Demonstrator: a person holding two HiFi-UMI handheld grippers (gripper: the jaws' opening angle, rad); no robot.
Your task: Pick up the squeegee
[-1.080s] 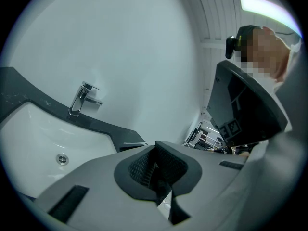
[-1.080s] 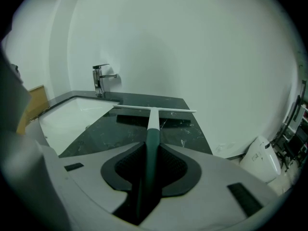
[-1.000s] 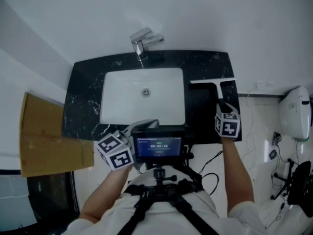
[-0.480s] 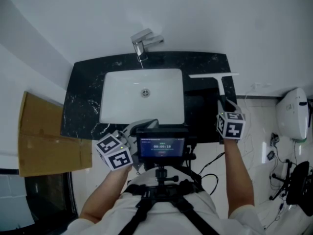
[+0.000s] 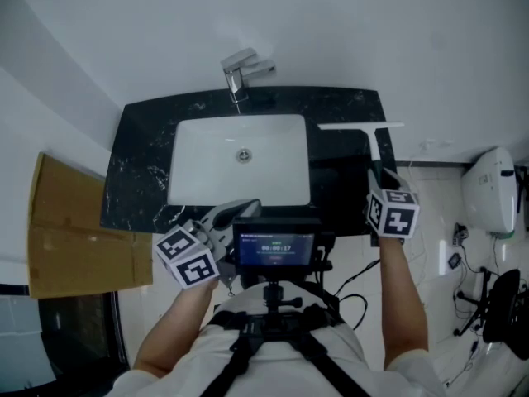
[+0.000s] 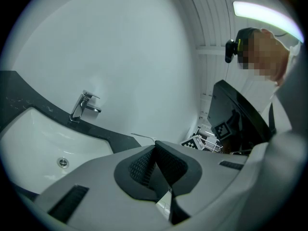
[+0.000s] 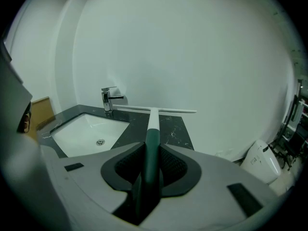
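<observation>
Squeegee [image 7: 152,129] handle pinched between right gripper [image 7: 150,153] fingers [image 7: 175,165], blade over black countertop [image 7: 175,129].

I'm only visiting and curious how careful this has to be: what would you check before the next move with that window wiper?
1. Right gripper shut on the squeegee handle: ok.
2. Handle centred and straight between the jaws: ok.
3. Blade apart from the faucet: ok.
4. Blade clear of the countertop: cannot tell, though it looks raised.
5. Left gripper shut, empty, away from the squeegee: ok.
</observation>
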